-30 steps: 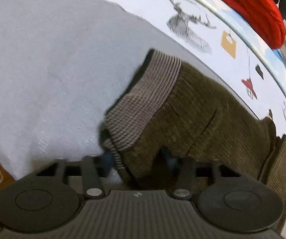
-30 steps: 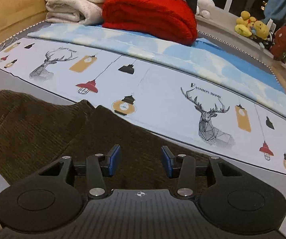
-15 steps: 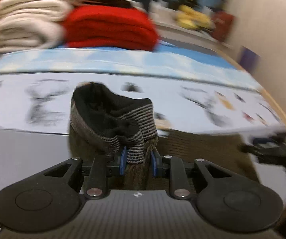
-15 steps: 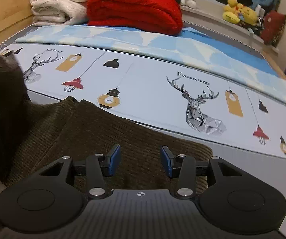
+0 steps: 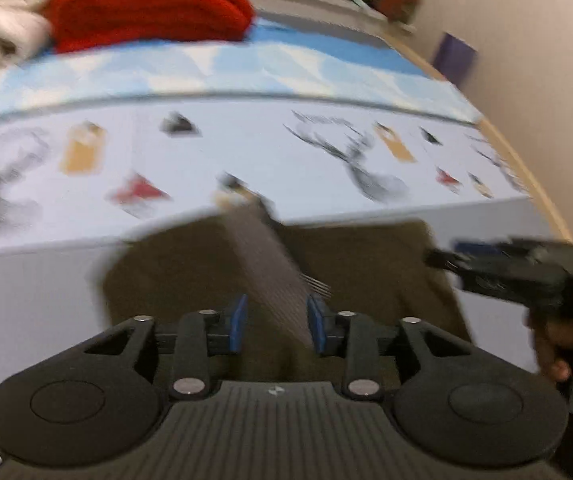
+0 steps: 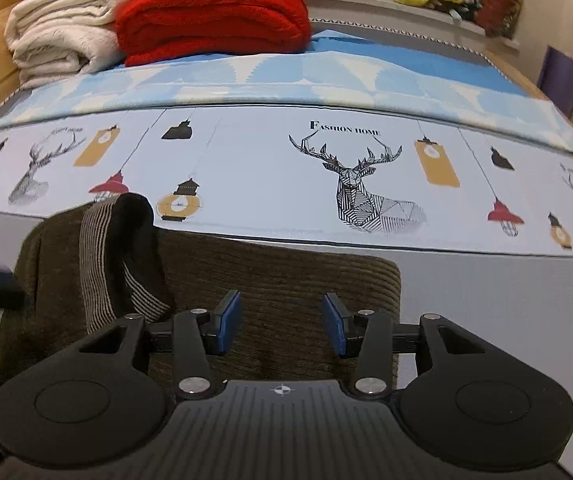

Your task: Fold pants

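We have the pants [image 6: 278, 280] lying on the bed [image 6: 486, 292], the striped cuff [image 6: 98, 256] laid over them at 9 o'clock of our right gripper [image 6: 282, 324], whose fingers stand apart over the cloth, holding nothing. Our left gripper [image 5: 274, 324] is opening, the cuff between its fingers but seemingly no longer pinched. We should let the cuff drop square on the layer beneath, then smooth the fold flat. Blur hides the cuff's edges in the left view; the pants' near edge is hidden behind both grippers
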`<action>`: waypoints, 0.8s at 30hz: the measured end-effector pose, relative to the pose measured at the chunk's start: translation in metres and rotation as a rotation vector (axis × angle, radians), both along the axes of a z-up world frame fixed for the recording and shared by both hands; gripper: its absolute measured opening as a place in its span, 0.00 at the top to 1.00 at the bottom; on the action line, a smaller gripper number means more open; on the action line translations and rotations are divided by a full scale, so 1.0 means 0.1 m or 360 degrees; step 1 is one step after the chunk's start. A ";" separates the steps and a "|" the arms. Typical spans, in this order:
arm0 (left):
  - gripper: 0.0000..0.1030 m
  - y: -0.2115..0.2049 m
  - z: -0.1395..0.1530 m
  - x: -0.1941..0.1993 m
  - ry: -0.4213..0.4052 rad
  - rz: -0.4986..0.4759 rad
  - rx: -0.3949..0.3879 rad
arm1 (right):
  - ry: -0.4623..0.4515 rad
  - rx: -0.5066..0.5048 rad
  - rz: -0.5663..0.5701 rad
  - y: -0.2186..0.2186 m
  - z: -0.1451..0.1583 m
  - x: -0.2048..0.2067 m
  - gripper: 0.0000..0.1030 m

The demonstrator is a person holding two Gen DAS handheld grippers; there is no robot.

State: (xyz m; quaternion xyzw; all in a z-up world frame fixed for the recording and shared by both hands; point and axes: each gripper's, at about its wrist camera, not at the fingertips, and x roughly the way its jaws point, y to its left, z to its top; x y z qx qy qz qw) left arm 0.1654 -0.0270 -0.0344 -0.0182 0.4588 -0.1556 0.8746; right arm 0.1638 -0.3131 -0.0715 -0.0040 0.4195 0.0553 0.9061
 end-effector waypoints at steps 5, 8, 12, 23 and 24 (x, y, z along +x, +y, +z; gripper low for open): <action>0.52 0.51 0.20 0.31 -0.0037 0.0175 0.0187 | 0.0019 0.0188 -0.0013 0.02 0.00 0.04 0.52; 0.52 0.81 0.00 0.30 -0.0032 0.0288 0.0235 | 0.0044 0.0334 0.0029 0.12 -0.01 0.07 0.43; 0.53 0.95 -0.19 0.37 0.0127 0.0355 0.0199 | 0.0123 0.0455 0.0077 0.30 -0.12 0.18 0.37; 0.52 0.92 -0.34 0.51 0.0176 0.0319 0.0230 | 0.0390 0.0285 0.0284 1.07 -0.61 0.77 0.10; 0.52 0.91 -0.34 0.51 0.0167 0.0313 0.0237 | 0.0394 0.0277 0.0287 1.10 -0.64 0.81 0.08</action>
